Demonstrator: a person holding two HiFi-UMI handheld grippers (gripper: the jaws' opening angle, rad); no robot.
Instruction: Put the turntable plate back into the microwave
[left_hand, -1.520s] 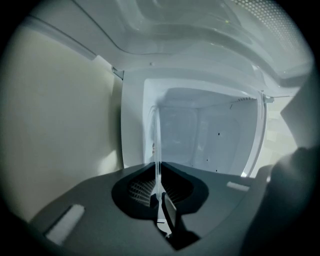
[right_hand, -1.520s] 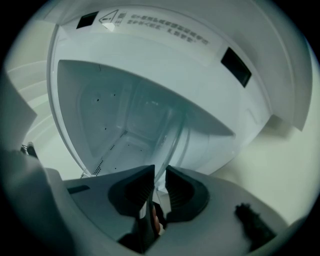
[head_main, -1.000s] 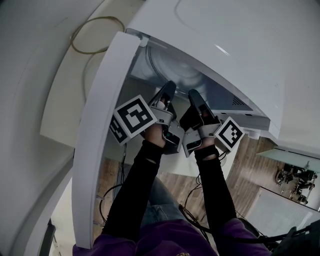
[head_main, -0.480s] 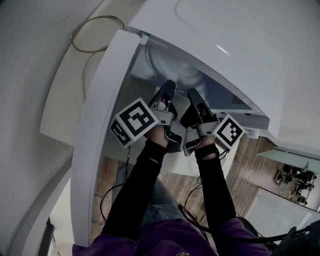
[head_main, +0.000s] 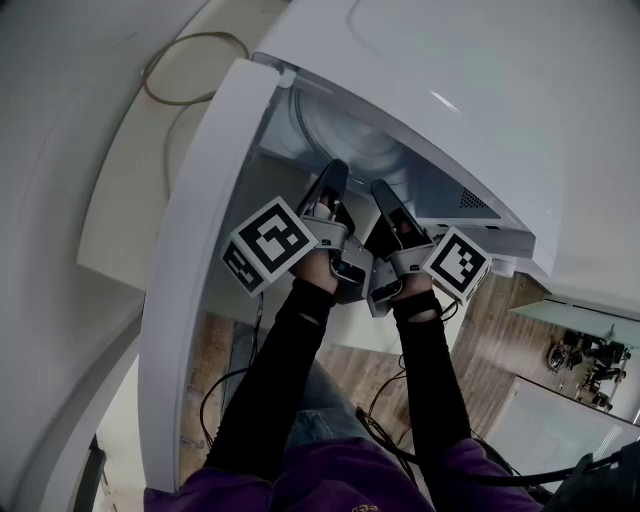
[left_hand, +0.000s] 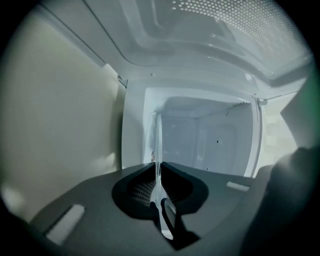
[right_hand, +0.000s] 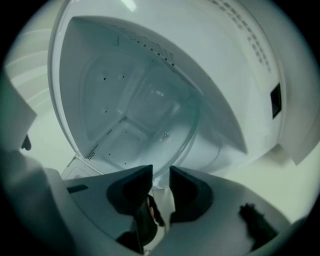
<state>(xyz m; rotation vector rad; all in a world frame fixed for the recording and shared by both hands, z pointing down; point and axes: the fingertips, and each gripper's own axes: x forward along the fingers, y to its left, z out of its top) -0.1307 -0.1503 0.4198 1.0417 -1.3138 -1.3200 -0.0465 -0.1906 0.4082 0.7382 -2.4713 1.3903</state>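
The clear glass turntable plate (head_main: 352, 152) stands on edge in the mouth of the white microwave (head_main: 480, 90), partly inside the cavity. My left gripper (head_main: 336, 178) is shut on the plate's rim; in the left gripper view (left_hand: 158, 167) the plate (left_hand: 158, 142) runs edge-on between the pads. My right gripper (head_main: 383, 192) is beside it at the same rim. In the right gripper view (right_hand: 160, 175) its jaws have just been opening, with a gap showing on both sides of the plate's rim (right_hand: 192, 130), which still passes between them.
The microwave door (head_main: 190, 260) hangs wide open at the left of both grippers. A looped cable (head_main: 190, 70) lies on the pale counter behind it. The cavity's back wall (left_hand: 200, 140) and perforated ceiling (left_hand: 240, 25) are white. Cables trail over the wooden floor (head_main: 520, 330) below.
In the head view the right gripper has rolled slightly and its marker cube has shifted a little. The left gripper and the plate stay where they were.
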